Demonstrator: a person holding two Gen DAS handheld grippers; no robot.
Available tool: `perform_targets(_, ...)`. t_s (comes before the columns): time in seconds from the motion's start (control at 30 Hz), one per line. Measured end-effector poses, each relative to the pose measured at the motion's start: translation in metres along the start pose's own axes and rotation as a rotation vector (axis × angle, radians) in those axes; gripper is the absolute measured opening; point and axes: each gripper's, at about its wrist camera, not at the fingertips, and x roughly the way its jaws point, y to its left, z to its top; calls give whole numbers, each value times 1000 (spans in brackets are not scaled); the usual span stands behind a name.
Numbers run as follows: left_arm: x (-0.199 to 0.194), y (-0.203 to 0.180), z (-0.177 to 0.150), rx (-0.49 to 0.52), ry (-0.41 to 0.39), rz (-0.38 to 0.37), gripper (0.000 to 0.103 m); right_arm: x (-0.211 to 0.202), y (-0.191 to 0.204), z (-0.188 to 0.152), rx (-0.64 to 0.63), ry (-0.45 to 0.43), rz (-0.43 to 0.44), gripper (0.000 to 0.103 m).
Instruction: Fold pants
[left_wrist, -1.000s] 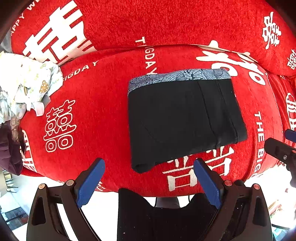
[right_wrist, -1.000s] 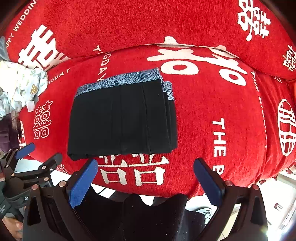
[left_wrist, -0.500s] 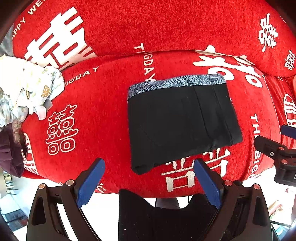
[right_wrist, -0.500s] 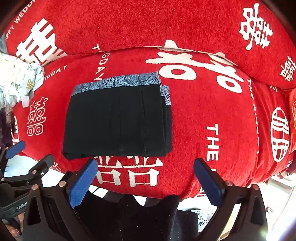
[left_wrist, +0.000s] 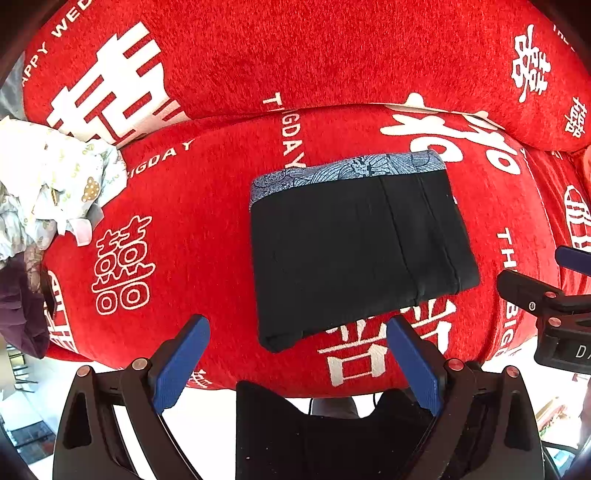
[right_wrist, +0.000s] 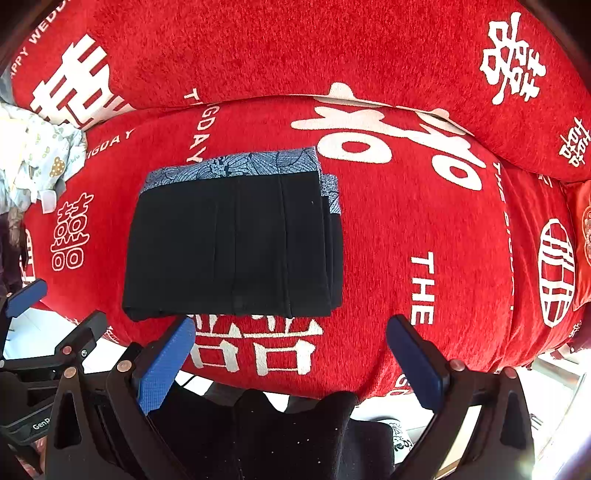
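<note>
Just ahead of both my tongs, the folded black pants (left_wrist: 354, 251) lie flat on the red cushion (left_wrist: 192, 221), beyond the fingertips and touching neither. Since a second ago both views have crept closer. My left gripper (left_wrist: 295, 354) and right gripper (right_wrist: 291, 350) hover level at the cushion's near edge, jaws wide apart, holding nothing.

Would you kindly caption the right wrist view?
Open right tongs hover before folded black pants on a red cushion.
</note>
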Motion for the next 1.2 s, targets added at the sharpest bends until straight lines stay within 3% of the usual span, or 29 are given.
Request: perform_targets(1.2,7,-1,1,-13,17,4,97,4,3,4,-4,16,6,103)
